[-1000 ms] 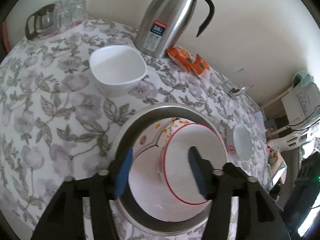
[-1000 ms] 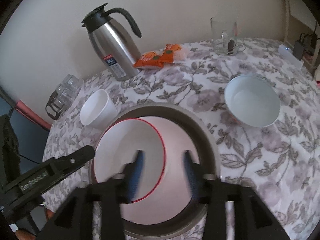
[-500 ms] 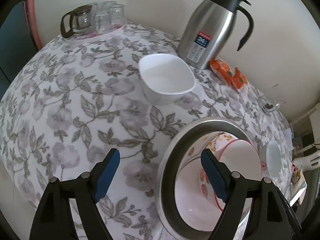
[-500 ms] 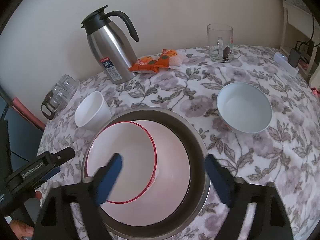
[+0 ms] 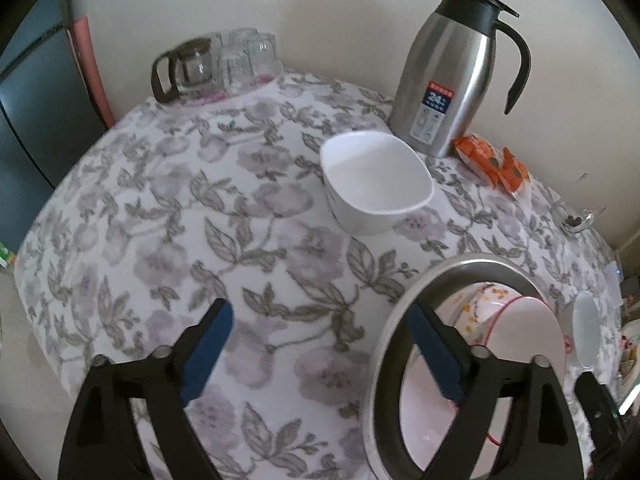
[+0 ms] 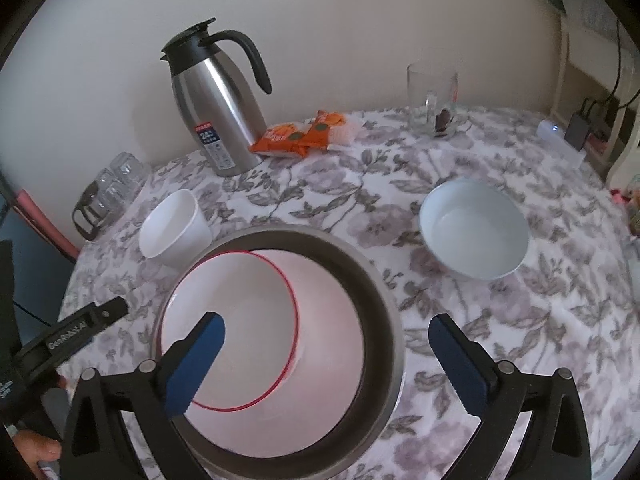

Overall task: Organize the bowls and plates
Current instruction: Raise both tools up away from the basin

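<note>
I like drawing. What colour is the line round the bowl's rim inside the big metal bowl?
Red, a thin line round the white bowl; the right wrist view shows it best.

A plain cream wall (image 6: 360, 20) stands behind the table. A floral tablecloth (image 5: 180, 220) covers it. Soft daylight fills the room.

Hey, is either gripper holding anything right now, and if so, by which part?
Nothing is held. The left gripper and right gripper have just been opening; both stand wide, pads clear of the red-rimmed bowl lying in the steel bowl.
</note>
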Action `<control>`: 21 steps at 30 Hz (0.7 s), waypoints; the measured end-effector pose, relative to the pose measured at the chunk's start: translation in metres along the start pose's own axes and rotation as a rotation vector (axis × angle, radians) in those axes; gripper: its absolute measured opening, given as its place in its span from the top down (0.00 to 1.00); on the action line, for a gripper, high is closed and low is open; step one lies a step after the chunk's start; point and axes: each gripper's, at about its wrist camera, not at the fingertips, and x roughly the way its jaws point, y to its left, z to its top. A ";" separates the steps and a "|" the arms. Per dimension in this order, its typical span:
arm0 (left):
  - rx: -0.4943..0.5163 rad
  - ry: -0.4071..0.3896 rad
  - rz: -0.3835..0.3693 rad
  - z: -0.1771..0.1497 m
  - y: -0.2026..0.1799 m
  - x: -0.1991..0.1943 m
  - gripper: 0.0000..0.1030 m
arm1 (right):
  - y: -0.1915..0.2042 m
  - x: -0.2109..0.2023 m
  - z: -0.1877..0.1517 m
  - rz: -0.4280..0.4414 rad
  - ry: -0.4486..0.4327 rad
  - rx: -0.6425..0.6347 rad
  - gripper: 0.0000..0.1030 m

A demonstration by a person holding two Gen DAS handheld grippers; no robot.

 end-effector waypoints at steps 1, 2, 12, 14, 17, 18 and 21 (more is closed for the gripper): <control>0.003 -0.012 0.008 0.001 0.001 -0.001 0.03 | 0.000 -0.002 0.001 0.004 -0.011 0.004 0.00; 0.004 -0.020 0.013 0.002 0.002 -0.002 0.03 | -0.001 -0.003 0.001 0.009 -0.020 0.007 0.00; -0.050 -0.082 0.018 0.017 0.022 -0.007 0.03 | 0.009 -0.008 0.002 0.024 -0.043 -0.010 0.00; -0.073 -0.103 0.012 0.022 0.028 -0.010 0.03 | 0.009 -0.009 0.002 0.041 -0.044 -0.008 0.00; -0.101 -0.135 0.006 0.029 0.037 -0.015 0.03 | 0.012 -0.011 0.003 0.050 -0.052 -0.010 0.00; -0.107 -0.143 0.006 0.031 0.040 -0.016 0.03 | 0.012 -0.012 0.003 0.050 -0.056 -0.011 0.00; -0.121 -0.136 -0.008 0.037 0.048 -0.017 0.03 | 0.016 -0.017 0.003 0.047 -0.068 -0.018 0.00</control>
